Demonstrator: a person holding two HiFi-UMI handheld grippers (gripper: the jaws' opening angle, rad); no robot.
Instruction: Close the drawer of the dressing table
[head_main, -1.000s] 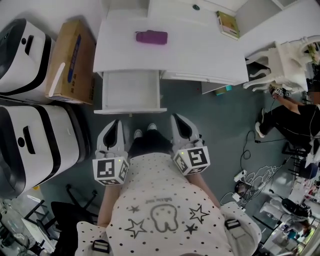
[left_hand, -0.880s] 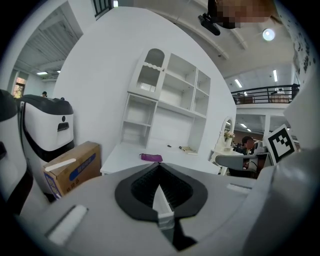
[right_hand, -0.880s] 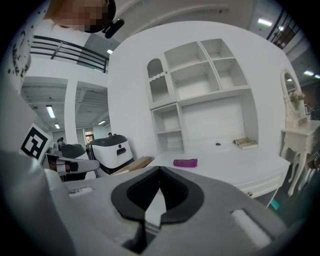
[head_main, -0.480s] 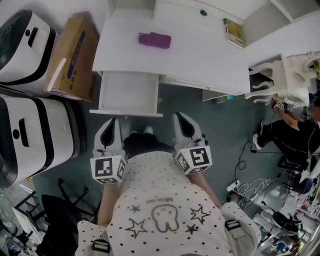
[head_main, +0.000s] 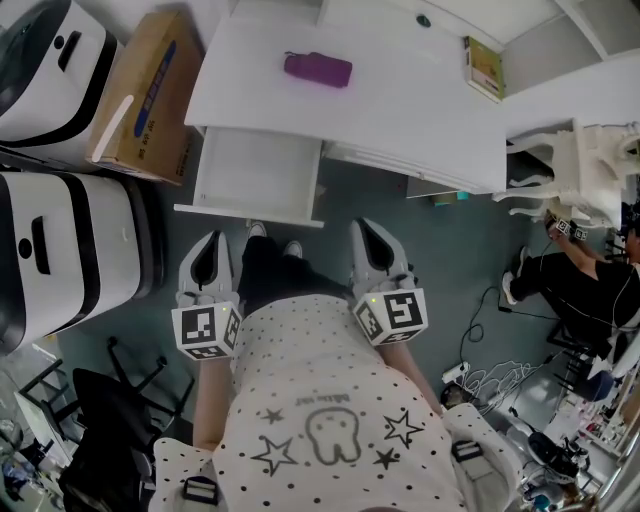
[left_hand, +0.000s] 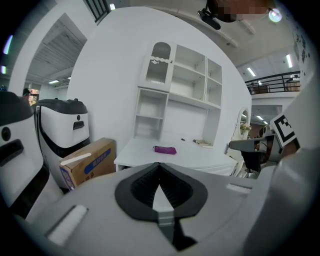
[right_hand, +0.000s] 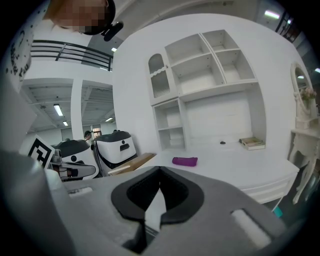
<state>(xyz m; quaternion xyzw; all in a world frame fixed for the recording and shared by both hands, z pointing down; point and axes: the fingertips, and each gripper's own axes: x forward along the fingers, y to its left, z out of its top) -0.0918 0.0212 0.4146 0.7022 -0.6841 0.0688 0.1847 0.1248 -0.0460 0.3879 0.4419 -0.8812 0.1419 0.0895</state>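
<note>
Left gripper: jaws closed tip to tip, nothing between them. Right gripper: same, pinched together, holding nothing. Both sit low in front of the person's spotted shirt, clear of the furniture. Drawer is pulled out, near and straight ahead of the left fingers without touching them, ahead-left of the right fingers. Beyond it is the dressing table top. Purple pouch lies on the top, far ahead between both sets of fingers. Book lies farther on, ahead-right of the right fingers. Cardboard box stands ahead-left of the left fingers, beside the drawer.
</note>
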